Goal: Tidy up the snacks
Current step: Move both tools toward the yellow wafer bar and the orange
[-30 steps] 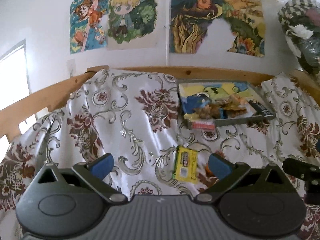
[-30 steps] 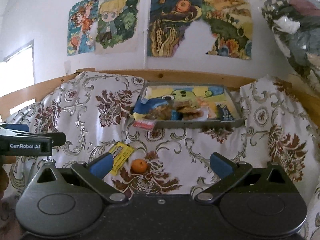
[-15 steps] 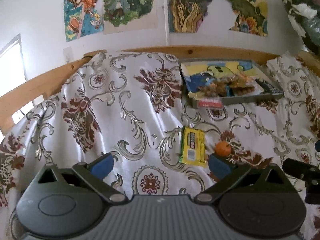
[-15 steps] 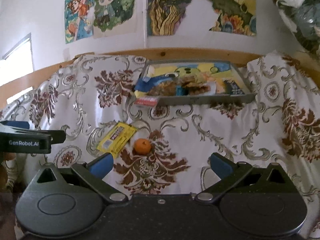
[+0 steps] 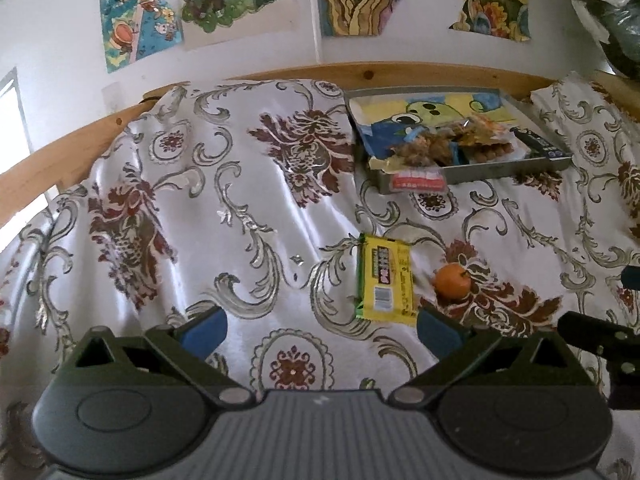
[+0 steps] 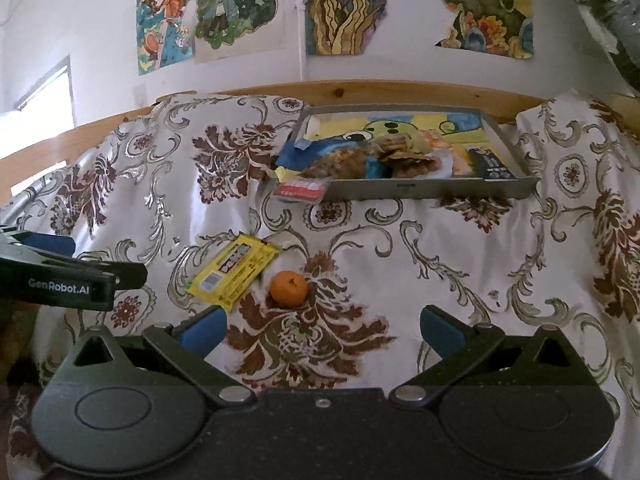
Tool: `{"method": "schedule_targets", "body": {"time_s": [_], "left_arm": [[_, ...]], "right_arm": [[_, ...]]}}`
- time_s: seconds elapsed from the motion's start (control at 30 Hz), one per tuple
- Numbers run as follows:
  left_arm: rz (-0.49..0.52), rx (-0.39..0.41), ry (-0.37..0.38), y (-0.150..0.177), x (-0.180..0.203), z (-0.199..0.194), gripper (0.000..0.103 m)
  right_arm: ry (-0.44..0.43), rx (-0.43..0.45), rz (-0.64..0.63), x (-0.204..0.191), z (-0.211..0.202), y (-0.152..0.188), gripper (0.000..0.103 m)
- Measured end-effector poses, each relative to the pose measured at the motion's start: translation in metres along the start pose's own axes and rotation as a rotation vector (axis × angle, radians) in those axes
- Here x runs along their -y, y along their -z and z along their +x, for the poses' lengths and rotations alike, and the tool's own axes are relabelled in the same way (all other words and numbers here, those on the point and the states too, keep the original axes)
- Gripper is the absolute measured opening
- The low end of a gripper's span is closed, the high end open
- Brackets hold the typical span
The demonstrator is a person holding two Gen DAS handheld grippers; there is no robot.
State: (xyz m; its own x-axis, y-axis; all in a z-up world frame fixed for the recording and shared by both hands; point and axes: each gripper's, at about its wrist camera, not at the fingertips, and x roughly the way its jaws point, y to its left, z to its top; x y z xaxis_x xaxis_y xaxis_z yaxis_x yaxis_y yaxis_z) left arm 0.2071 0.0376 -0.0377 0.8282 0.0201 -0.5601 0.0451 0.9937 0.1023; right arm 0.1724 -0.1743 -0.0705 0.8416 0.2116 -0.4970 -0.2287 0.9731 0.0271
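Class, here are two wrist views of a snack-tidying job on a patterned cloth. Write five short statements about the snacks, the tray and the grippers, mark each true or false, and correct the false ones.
1. The yellow snack packet lies on the cloth, outside the tray. True.
2. The orange fruit sits inside the tray. False: it rests on the cloth beside the packet.
3. The left gripper is shut on the packet. False: its jaws stand open and hold nothing.
4. The tray already holds several snack packs. True.
5. The right gripper is holding the fruit. False: it is open, with the fruit lying on the cloth ahead of it.
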Motion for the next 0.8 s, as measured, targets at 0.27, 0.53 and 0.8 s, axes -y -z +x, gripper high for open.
{"method": "schedule_targets", "body": {"time_s": [0.27,0.53,0.8], "left_arm": [[-0.006,-0.006,0.029,-0.010,0.003,0.019,0.103],[-0.036,-0.042,0.043,-0.017,-0.006,0.047,0.103],[-0.037,-0.065,0.061,-0.025,-0.012,0.072,0.103]], "right_arm": [[-0.016,0.019,-0.027,0.005,0.016,-0.008,0.102],[-0.022,-0.045,-0.109,0.005,0.044,-0.010,0.102],[-0.063,-0.088,-0.175,0.003,0.080,-0.015,0.093]]}}
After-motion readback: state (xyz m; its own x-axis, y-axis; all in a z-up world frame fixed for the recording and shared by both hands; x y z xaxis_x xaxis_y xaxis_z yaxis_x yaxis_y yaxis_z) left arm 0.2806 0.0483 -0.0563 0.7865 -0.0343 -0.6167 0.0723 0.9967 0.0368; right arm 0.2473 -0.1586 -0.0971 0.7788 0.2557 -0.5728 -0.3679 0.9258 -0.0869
